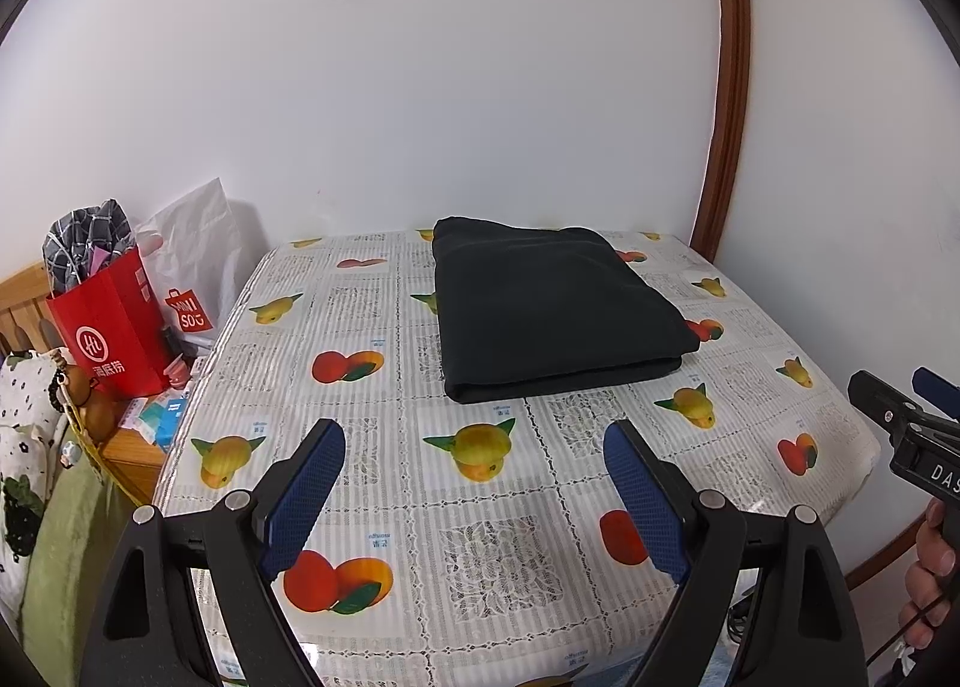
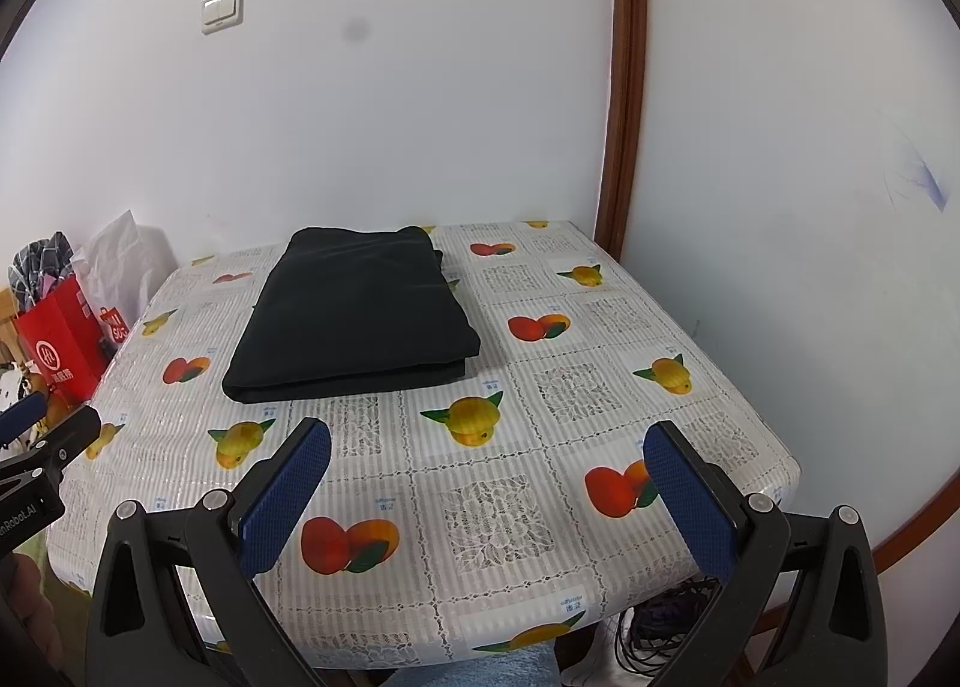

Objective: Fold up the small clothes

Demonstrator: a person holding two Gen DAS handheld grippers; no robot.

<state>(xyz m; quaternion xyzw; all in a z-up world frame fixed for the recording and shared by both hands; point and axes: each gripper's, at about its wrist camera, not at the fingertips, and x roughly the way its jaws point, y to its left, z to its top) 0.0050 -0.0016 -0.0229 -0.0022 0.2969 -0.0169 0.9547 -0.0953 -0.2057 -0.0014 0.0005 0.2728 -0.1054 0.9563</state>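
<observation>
A dark folded cloth [image 1: 552,309] lies flat on the far part of the table [image 1: 372,339], close to the wall. The left tongs [image 1: 474,498] and the right tongs [image 2: 487,498] both hover over the near edge, spread wide apart and holding nothing. A red bag [image 1: 111,330] stands at the far left.

Bare tablecloth [image 1: 480,507] before the folded black garment [image 1: 552,309]; red bag [image 1: 111,327] crowding the left edge.
</observation>
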